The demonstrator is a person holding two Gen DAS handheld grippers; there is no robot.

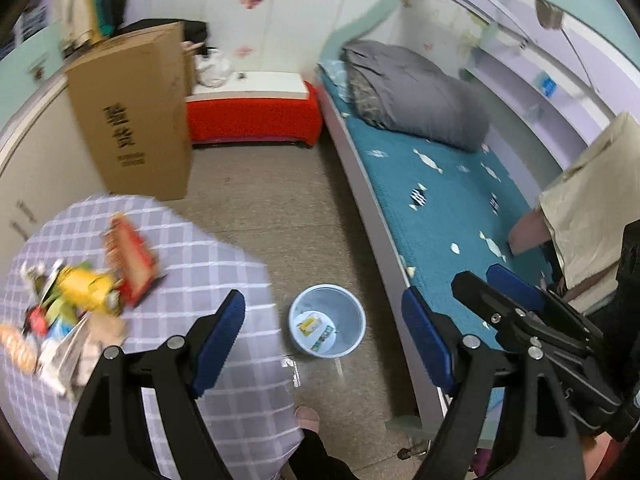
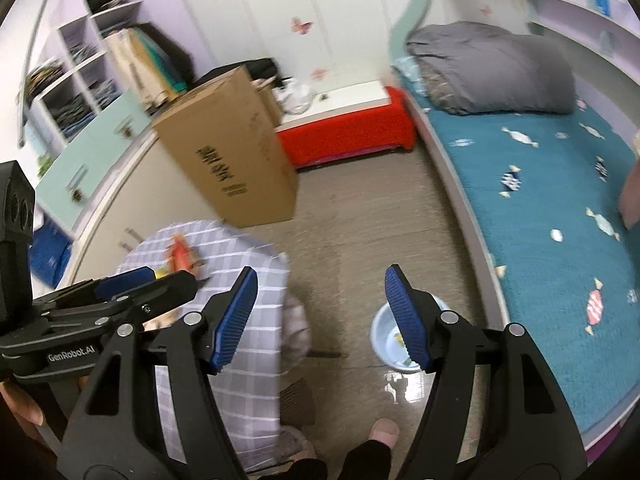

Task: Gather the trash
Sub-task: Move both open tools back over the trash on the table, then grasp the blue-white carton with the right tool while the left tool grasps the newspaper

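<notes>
A pile of trash (image 1: 76, 300), with a yellow wrapper, a red box and other packets, lies on the left of a table under a lilac checked cloth (image 1: 224, 392). A light blue bin (image 1: 327, 321) stands on the floor between table and bed, with a couple of wrappers inside; the right wrist view shows it (image 2: 384, 332) partly behind a finger. My left gripper (image 1: 324, 336) is open and empty above the table's edge and the bin. My right gripper (image 2: 320, 316) is open and empty, held above the floor; it also shows at the right of the left wrist view (image 1: 500, 292).
A bed with a teal cover (image 1: 448, 216) and grey pillow (image 1: 412, 96) runs along the right. A tall cardboard box (image 1: 132, 120) stands behind the table. A red bench (image 1: 252, 120) is at the back. Cupboards (image 2: 80, 80) line the left wall. My foot (image 2: 384, 432) is near the bin.
</notes>
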